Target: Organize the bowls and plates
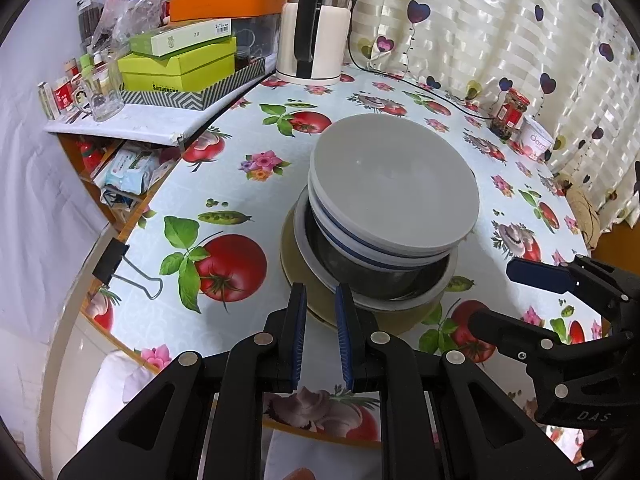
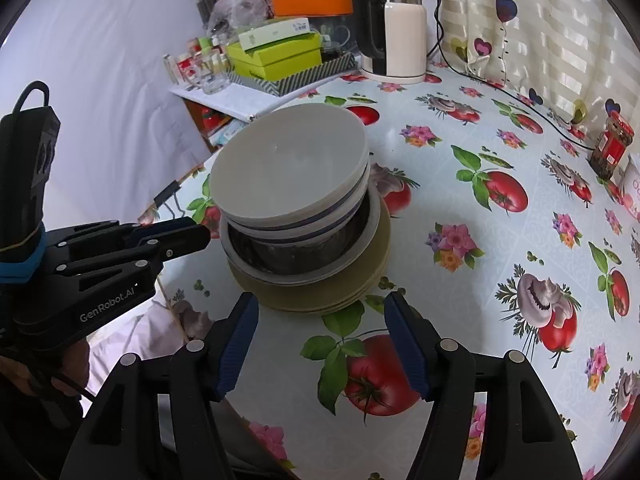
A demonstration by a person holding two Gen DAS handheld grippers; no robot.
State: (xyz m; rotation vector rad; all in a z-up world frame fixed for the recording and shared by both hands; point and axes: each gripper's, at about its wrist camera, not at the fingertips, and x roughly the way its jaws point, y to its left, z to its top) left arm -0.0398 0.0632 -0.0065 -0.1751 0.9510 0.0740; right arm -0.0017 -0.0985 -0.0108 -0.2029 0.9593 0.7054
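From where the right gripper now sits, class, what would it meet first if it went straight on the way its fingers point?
Most likely the near rim of the olive plates at the bottom of the stack. The right gripper is open, empty, and aimed down towards it. Depth is unclear, so the tablecloth just before it could come first.

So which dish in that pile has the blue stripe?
The second bowl from the top, nested just under the plain grey top bowl. The steel bowl and plates below show no stripe.
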